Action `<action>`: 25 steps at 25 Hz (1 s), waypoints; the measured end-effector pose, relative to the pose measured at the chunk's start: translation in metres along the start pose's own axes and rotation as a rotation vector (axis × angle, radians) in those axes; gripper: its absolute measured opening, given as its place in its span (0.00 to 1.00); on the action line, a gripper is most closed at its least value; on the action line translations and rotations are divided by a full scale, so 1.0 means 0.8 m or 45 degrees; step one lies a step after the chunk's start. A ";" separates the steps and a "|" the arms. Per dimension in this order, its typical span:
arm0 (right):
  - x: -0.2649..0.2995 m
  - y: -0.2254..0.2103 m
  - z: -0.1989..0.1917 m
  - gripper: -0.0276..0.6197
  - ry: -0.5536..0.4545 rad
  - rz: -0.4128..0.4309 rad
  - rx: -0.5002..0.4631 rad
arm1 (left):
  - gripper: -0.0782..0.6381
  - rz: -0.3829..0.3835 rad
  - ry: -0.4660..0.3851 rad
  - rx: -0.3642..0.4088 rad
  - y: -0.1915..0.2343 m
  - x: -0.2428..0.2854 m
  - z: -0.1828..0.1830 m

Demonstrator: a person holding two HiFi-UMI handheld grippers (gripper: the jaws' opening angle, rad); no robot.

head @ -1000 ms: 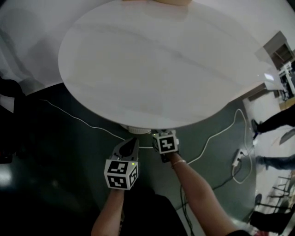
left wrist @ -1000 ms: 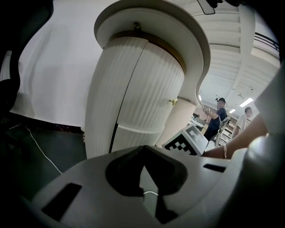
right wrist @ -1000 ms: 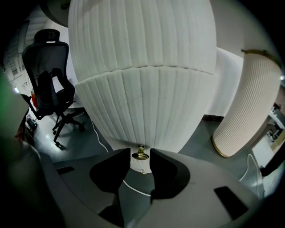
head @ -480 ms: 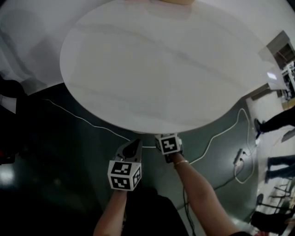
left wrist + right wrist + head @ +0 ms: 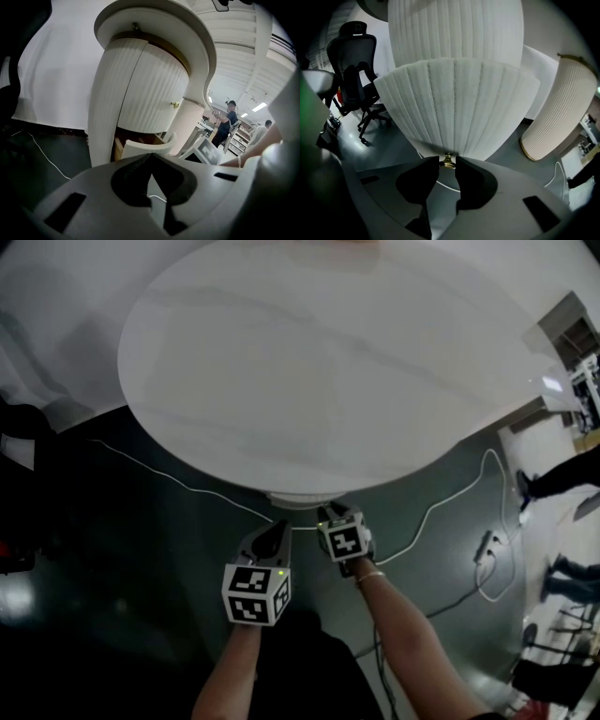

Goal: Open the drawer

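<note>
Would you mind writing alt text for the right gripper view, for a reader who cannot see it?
The right gripper grips a small brass knob at the lower edge of a curved, ribbed white drawer front, which stands out from the ribbed white pedestal behind it. A black office chair stands at left.

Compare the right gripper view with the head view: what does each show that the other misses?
Only the right gripper view: the brass knob pinched between the jaws, the drawer's fluted front, and a black office chair. Only the head view: the round tabletop seen from above, the left gripper, and the person's forearms. Both: the right gripper, the dark floor and a white cable.
</note>
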State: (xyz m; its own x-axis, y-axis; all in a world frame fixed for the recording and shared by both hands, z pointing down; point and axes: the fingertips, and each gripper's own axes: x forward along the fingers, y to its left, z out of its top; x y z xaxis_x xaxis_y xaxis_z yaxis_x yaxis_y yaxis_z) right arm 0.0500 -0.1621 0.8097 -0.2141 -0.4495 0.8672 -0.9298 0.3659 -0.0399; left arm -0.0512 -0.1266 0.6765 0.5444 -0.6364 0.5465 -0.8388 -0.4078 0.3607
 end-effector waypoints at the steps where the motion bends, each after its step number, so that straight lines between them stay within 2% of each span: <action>1: -0.004 -0.001 -0.006 0.21 0.005 -0.005 0.000 | 0.11 -0.001 0.008 -0.001 -0.004 -0.003 -0.002; 13: -0.046 0.007 -0.088 0.21 0.094 0.003 0.071 | 0.11 -0.019 0.119 -0.004 -0.046 -0.031 -0.032; 18: -0.057 0.008 -0.115 0.21 0.137 -0.034 0.077 | 0.11 -0.025 0.145 -0.006 -0.055 -0.038 -0.034; 25: -0.074 0.015 -0.152 0.21 0.192 -0.036 0.190 | 0.11 -0.045 0.189 0.002 -0.077 -0.043 -0.039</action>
State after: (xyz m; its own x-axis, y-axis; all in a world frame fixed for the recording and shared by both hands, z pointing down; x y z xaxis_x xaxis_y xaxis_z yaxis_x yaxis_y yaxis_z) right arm 0.0877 -0.0323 0.8182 -0.1507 -0.3267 0.9330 -0.9712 0.2253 -0.0780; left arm -0.0182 -0.0595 0.6590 0.5688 -0.5180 0.6389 -0.8188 -0.4294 0.3809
